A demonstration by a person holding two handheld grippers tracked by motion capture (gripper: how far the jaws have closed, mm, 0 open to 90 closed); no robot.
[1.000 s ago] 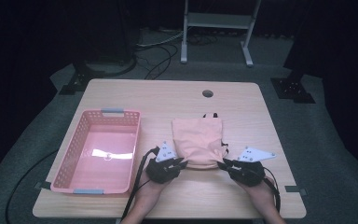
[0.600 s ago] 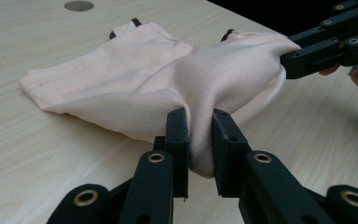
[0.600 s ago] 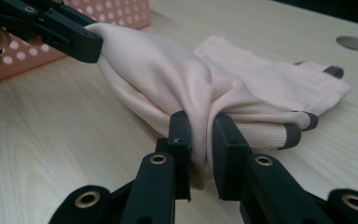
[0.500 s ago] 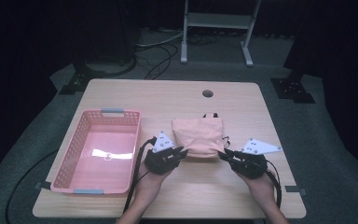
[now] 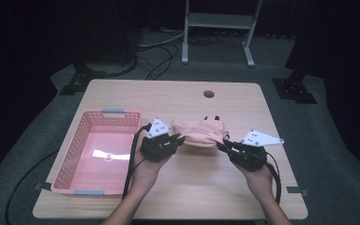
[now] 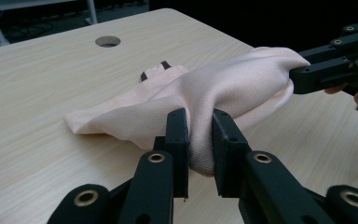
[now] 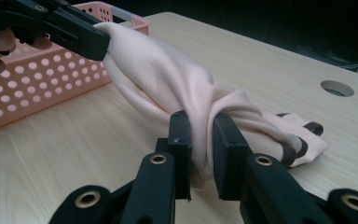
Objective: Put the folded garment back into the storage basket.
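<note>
High view: pink cloth (image 5: 198, 133) on table (image 5: 183, 197), right of pink basket (image 5: 75, 164); left gripper (image 5: 177, 141) and right gripper (image 5: 223, 146) at its near corners.
Left gripper view: jaws clamped on bunched cloth edge.
Right gripper view: jaws pinching cloth likewise, basket beyond.

Both forearms came in from the bottom of the high view, hands apart and angled inward. Left hand (image 5: 146, 171) held the left gripper (image 5: 180, 139), jaws pointing right, clamped on one end of the pink cloth (image 5: 197, 132). Right hand (image 5: 258, 177) held the right gripper (image 5: 221, 144), jaws pointing left, clamped on the other end. Grey plates sat on top of both. In each gripper view the cloth was pinched between near-parallel jaws.
</note>
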